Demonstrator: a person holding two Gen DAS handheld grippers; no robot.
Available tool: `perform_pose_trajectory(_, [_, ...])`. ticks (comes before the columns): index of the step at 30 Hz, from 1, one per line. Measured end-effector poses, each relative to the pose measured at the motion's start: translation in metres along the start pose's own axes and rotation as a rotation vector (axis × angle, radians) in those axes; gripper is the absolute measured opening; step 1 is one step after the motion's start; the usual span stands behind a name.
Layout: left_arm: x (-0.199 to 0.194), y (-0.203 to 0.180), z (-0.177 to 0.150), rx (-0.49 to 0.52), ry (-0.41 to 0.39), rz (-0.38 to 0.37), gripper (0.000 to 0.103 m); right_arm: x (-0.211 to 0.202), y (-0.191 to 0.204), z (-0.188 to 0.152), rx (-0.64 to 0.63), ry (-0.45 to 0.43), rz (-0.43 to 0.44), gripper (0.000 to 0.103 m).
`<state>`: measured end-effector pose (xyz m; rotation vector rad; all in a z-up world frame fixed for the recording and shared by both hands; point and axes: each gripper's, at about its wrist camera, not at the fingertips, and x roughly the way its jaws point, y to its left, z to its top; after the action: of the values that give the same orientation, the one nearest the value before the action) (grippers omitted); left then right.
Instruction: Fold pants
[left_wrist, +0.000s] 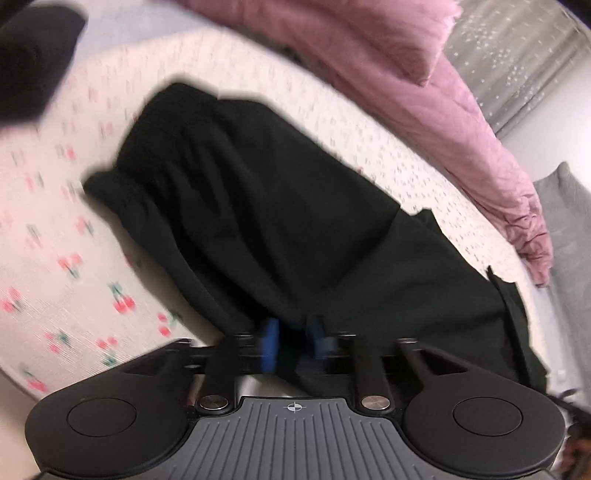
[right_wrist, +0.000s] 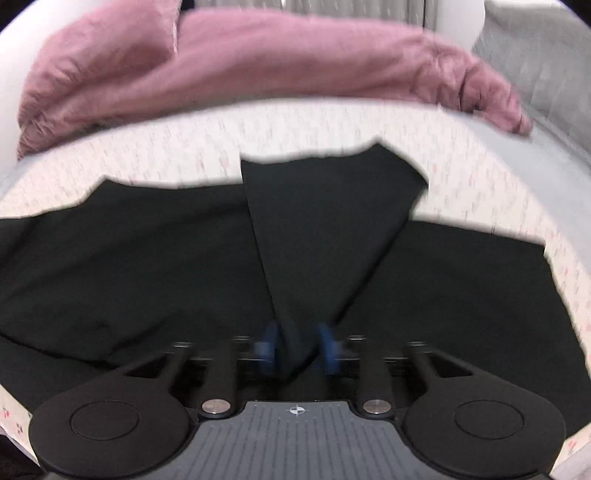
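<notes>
Black pants (left_wrist: 266, 206) lie on a white bed sheet with a cherry print (left_wrist: 62, 236). In the left wrist view the gathered waistband end lies at the far upper left. My left gripper (left_wrist: 293, 343) is shut on a near edge of the pants, cloth pinched between its blue pads (left_wrist: 271, 345). In the right wrist view the pants (right_wrist: 129, 266) spread wide across the sheet (right_wrist: 184, 147). My right gripper (right_wrist: 297, 349) is shut on a raised fold of the pants (right_wrist: 325, 221), which fans upward from its blue pads (right_wrist: 328, 350).
A crumpled pink blanket (left_wrist: 424, 74) lies along the far side of the bed, also in the right wrist view (right_wrist: 277, 62). A dark garment (left_wrist: 29, 59) sits at upper left. Grey fabric (left_wrist: 561, 229) lies at the right, beyond the bed edge.
</notes>
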<state>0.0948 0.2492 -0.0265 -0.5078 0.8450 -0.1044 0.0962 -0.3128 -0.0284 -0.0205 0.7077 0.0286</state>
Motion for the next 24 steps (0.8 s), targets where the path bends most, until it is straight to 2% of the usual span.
perform_pose_trajectory(1, [-0.007, -0.003, -0.001, 0.035, -0.033, 0.013, 0.065, -0.005, 0.001, 0.004, -0.009, -0.028, 0.000, 0.046])
perform_pose_trajectory(2, [-0.015, -0.011, -0.003, 0.077, -0.081, 0.022, 0.071, -0.009, 0.001, 0.009, -0.013, -0.050, -0.002, 0.048])
perform_pose_trajectory(4, [-0.025, -0.027, -0.004, 0.162, -0.150, 0.040, 0.073, -0.010, 0.002, 0.017, -0.018, -0.078, 0.008, 0.050])
perform_pose_trajectory(7, [-0.024, -0.059, -0.004, 0.290, -0.150, 0.043, 0.080, -0.002, 0.009, 0.025, -0.033, -0.087, 0.020, 0.052])
perform_pose_trajectory(11, [0.000, -0.103, -0.009, 0.444, -0.084, -0.042, 0.084, 0.017, 0.025, 0.034, -0.101, -0.087, 0.028, 0.052])
perform_pose_trajectory(14, [0.023, -0.134, -0.022, 0.599, -0.024, -0.101, 0.085, 0.038, 0.032, 0.041, -0.133, -0.065, 0.028, 0.052])
perform_pose_trajectory(19, [0.046, -0.164, -0.048, 0.851, -0.019, -0.152, 0.085, 0.071, 0.036, 0.048, -0.175, -0.038, -0.041, 0.051])
perform_pose_trajectory(22, [0.053, -0.176, -0.063, 0.953, 0.013, -0.210, 0.085, 0.091, 0.034, 0.051, -0.174, -0.008, -0.058, 0.043])
perform_pose_trajectory(23, [0.055, -0.178, -0.066, 0.974, 0.023, -0.223, 0.085, 0.097, 0.033, 0.050, -0.168, 0.006, -0.063, 0.037])
perform_pose_trajectory(24, [0.058, -0.181, -0.068, 0.994, 0.032, -0.235, 0.085, 0.101, 0.031, 0.051, -0.158, 0.014, -0.066, 0.008])
